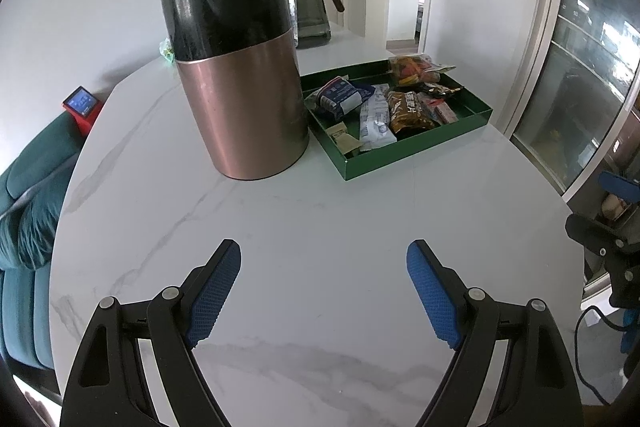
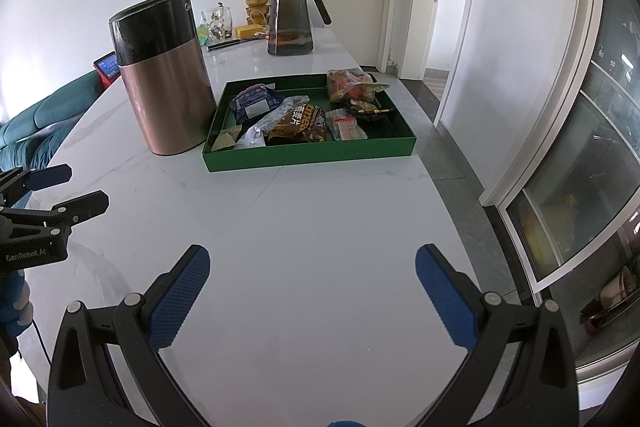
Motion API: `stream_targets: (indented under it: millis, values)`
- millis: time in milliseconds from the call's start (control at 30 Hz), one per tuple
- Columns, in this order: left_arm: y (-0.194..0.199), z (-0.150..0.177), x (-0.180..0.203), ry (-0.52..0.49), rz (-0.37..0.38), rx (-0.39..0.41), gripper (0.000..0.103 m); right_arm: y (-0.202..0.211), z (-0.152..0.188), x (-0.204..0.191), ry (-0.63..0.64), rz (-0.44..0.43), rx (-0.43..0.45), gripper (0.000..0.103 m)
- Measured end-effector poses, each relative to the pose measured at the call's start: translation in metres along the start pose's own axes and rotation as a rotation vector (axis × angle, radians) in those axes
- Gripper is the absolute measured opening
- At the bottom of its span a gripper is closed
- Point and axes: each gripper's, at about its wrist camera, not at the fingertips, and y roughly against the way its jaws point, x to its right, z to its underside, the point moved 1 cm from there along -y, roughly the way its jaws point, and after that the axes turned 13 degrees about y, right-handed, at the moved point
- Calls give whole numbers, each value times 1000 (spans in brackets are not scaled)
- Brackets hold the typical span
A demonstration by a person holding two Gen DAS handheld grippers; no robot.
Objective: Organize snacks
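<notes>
A green tray (image 1: 416,153) (image 2: 308,157) stands on the white marble table, filled with several snack packets: a blue bag (image 1: 340,97) (image 2: 256,103), a white packet (image 1: 374,121) (image 2: 260,131), a brown bag (image 1: 410,111) (image 2: 300,127) and a clear bag of orange pieces (image 1: 412,69) (image 2: 348,85). My left gripper (image 1: 324,267) hovers open over bare table well in front of the tray. My right gripper (image 2: 312,271) is also open, with nothing between its fingers, short of the tray. The left gripper (image 2: 76,187) shows at the left edge of the right wrist view.
A tall copper and black canister (image 1: 236,75) (image 2: 164,75) stands just left of the tray. A dark glass jug (image 1: 310,3) (image 2: 290,15), a jar and gold bowls (image 2: 256,1) sit at the far end. A teal sofa (image 1: 28,195) lies left; glass doors are right.
</notes>
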Motion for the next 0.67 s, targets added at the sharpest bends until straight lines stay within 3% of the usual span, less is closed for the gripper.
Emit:
stream_targets:
  millis: [667]
  values:
    - [-4, -1, -11, 46, -21, -7, 81, -1, -1, -3, 12, -5, -10, 103]
